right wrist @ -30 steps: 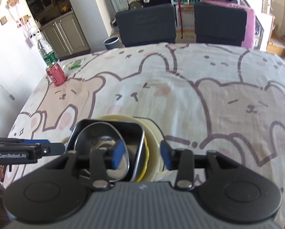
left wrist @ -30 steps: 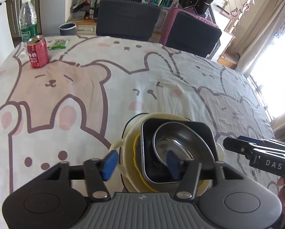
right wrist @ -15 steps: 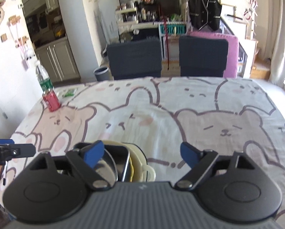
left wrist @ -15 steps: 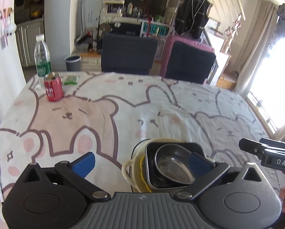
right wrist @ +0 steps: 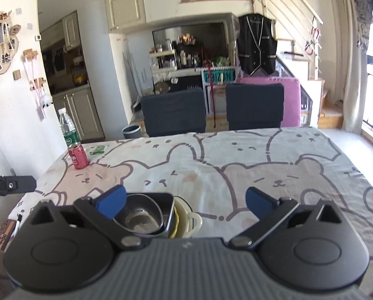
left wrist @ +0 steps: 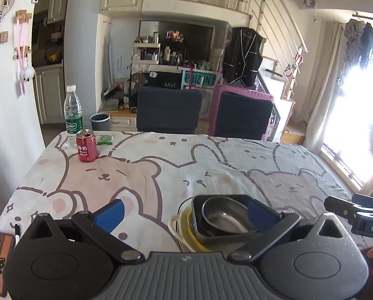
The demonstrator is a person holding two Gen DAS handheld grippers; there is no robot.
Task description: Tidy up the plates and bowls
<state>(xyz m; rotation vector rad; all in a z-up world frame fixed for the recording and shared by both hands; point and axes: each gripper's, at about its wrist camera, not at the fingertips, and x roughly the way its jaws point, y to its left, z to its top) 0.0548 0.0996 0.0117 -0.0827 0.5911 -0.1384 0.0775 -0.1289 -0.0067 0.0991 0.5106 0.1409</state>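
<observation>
A table under a cloth printed with pink and grey cartoon bears (left wrist: 141, 175) fills both views. At its near edge sits a cream handled pot (left wrist: 179, 225) holding a yellow plate (left wrist: 190, 227), a square dark metal tray (left wrist: 221, 198) and, innermost, a rounded steel bowl (left wrist: 221, 215). The left gripper (left wrist: 185, 211) and right gripper (right wrist: 186, 198) hang above the stack, the right's jaws just opened wide, both empty. A red drink can (left wrist: 86, 146) stands at the far left corner.
</observation>
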